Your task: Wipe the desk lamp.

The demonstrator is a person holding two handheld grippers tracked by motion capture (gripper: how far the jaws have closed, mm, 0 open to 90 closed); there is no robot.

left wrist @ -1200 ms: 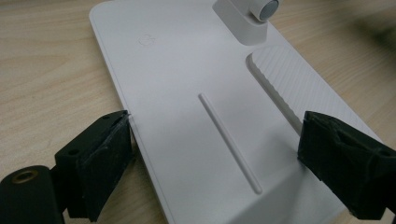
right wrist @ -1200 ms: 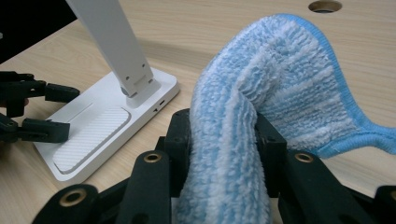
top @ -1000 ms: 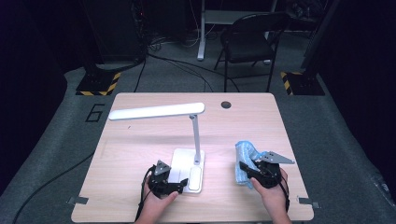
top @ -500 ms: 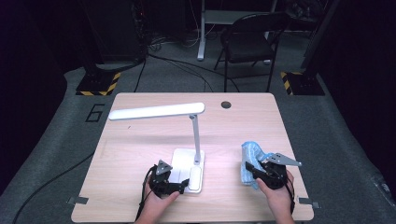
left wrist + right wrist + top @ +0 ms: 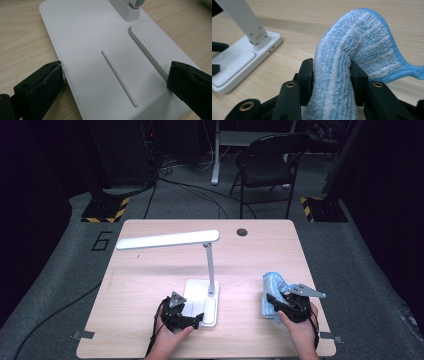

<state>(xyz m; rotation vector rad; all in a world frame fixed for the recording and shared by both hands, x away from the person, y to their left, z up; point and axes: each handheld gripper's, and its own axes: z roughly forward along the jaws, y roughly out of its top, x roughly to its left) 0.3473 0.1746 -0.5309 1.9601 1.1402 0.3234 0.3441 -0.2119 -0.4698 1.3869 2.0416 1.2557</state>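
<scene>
The landmark is the white desk lamp (image 5: 210, 270), standing on the wooden table (image 5: 150, 285) w/ its flat base (image 5: 202, 302) near the person's edge.

The left gripper (image 5: 192, 320) sits at the near-left corner of that base. In the left gripper view its jaws have just been opening and now stand wide, one at each long edge of the base (image 5: 100, 50); the left jaw is right at the rim, the other over the ribbed pad (image 5: 160, 47). Whether the pads actually press the edges can't be told. The lamp's post foot (image 5: 127, 10) is at the far end of the base from the jaws.

The right gripper (image 5: 274, 306) is to the right of the lamp base, apart from it, nothing between the two but bare tabletop. It's clamped on a blue-and-white microfibre cloth (image 5: 352, 60): the fold is squeezed between both pads, though the jaws have just been easing apart a little. The cloth's free end bulges up beyond the jaws, away from the person, blocking the tabletop behind it in the right gripper view.

Beyond the lamp: a round cable hole (image 5: 242, 232) near the table's far edge, a dark folding chair (image 5: 267, 165) on the floor behind, and a "6" marked on the floor (image 5: 102, 241) off the lamp head's left end (image 5: 167, 240).
</scene>
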